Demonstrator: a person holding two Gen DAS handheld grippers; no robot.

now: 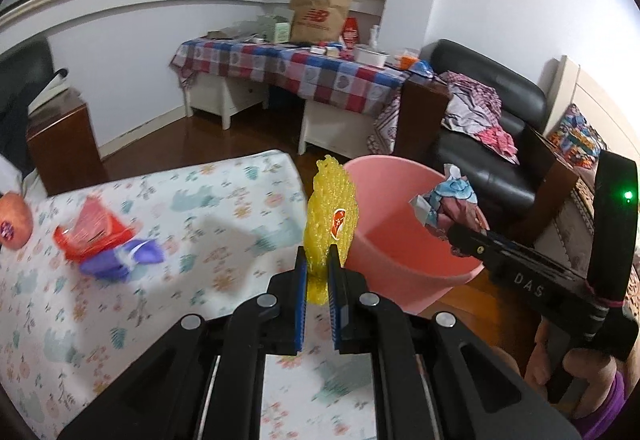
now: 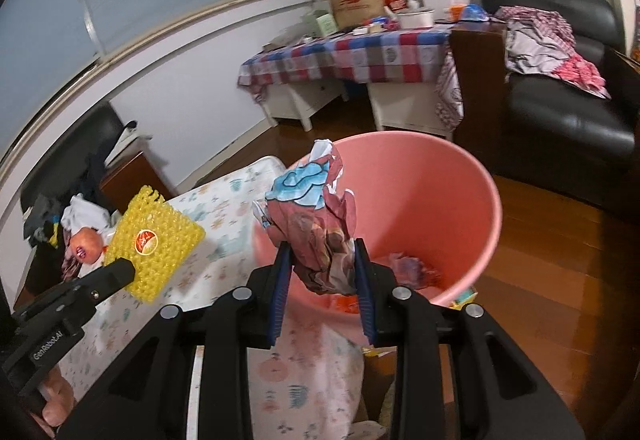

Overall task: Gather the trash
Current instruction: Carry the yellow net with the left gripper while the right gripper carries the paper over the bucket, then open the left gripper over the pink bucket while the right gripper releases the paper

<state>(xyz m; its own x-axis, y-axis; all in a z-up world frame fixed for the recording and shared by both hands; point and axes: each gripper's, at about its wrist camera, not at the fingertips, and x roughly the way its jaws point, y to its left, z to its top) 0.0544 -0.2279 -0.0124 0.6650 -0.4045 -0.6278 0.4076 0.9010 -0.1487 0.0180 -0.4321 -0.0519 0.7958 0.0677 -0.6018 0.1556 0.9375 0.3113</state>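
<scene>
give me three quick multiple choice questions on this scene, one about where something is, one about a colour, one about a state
1. Where is the crumpled paper?
A. on the sofa
B. in the right claw, at the bin
C. on the floor

2. What colour is the bin?
A. pink
B. green
C. black

3. What state is the left claw in?
A. open, holding nothing
B. shut on the purple wrapper
C. shut on the yellow foam net

Answers: 1 B, both fingers pinch the paper in front of the bin's mouth; 2 A, its wall and rim are pink; 3 C, the net stands up between the blue pads.
</scene>
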